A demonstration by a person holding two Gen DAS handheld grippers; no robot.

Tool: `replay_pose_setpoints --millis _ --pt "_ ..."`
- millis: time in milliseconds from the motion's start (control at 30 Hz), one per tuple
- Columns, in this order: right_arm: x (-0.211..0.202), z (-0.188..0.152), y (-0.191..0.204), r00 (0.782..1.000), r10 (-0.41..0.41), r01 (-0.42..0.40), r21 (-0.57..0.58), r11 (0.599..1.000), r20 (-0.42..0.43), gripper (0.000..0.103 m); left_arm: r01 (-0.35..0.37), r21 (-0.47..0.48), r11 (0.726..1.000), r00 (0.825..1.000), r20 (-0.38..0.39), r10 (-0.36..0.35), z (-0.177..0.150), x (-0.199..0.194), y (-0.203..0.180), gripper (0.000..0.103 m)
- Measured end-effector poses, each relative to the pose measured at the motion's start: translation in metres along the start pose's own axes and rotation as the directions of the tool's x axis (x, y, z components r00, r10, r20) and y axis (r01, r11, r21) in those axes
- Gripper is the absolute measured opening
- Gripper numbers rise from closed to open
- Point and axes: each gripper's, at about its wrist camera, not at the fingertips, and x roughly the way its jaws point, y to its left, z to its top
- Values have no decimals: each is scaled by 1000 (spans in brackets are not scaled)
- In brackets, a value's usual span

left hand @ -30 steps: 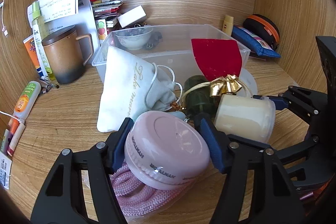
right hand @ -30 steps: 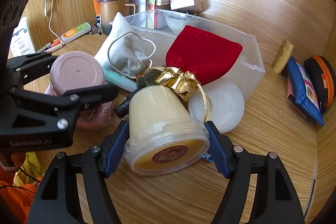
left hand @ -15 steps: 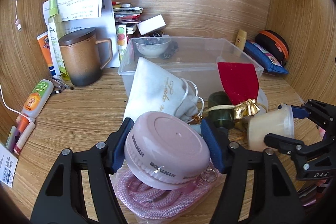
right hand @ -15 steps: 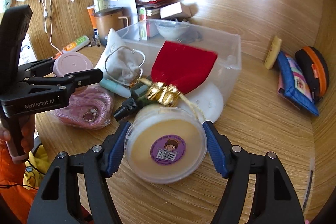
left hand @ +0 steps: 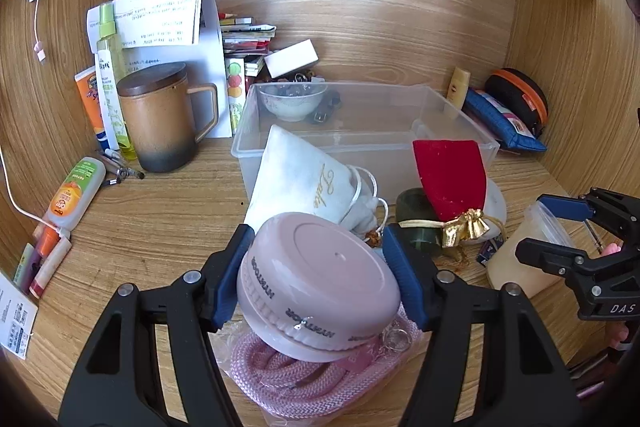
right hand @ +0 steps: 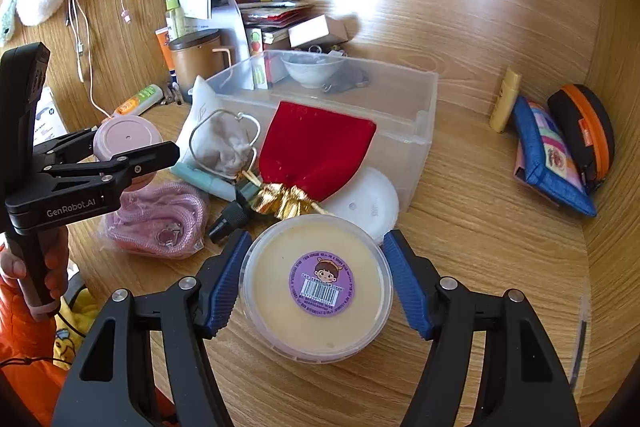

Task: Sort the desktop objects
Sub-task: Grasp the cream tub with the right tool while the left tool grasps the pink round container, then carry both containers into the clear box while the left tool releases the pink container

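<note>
My left gripper (left hand: 320, 275) is shut on a round pink case (left hand: 316, 283) and holds it above a pink braided cord (left hand: 308, 379) in a clear bag. My right gripper (right hand: 316, 283) is shut on a cream-filled plastic tub (right hand: 316, 287), tipped so its labelled bottom faces the camera. The tub also shows in the left wrist view (left hand: 524, 255). A clear plastic bin (left hand: 360, 131) stands behind. A white pouch (left hand: 296, 179) and a red velvet pouch (left hand: 448, 175) with a gold bow lean against its front wall.
A brown lidded mug (left hand: 160, 119), bottles and tubes (left hand: 74, 193) stand at the left. A white bowl (left hand: 290, 101) sits inside the bin. A blue pouch (right hand: 548, 155) and an orange-zipped case (right hand: 584, 131) lie at the right. A white lid (right hand: 368, 203) lies beside the bin.
Both grippers have lifted and pulled back from the pile with their objects. The tub has been tipped up so its bottom faces the right camera.
</note>
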Motion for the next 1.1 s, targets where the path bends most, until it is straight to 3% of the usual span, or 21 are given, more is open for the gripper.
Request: replay_pose_setpoints --millis 567,867,1100 --pt "-38 45 -8 995 -47 49 -26 998 88 65 -8 43 999 999 41 7 39 -14 2 65" --pt "-23 74 -16 997 -17 19 -23 1000 77 65 -61 95 994 997 60 55 70 -12 5 65" --pt "-14 99 -22 995 -17 20 -29 999 100 65 -58 112 992 997 61 51 92 0 8 65"
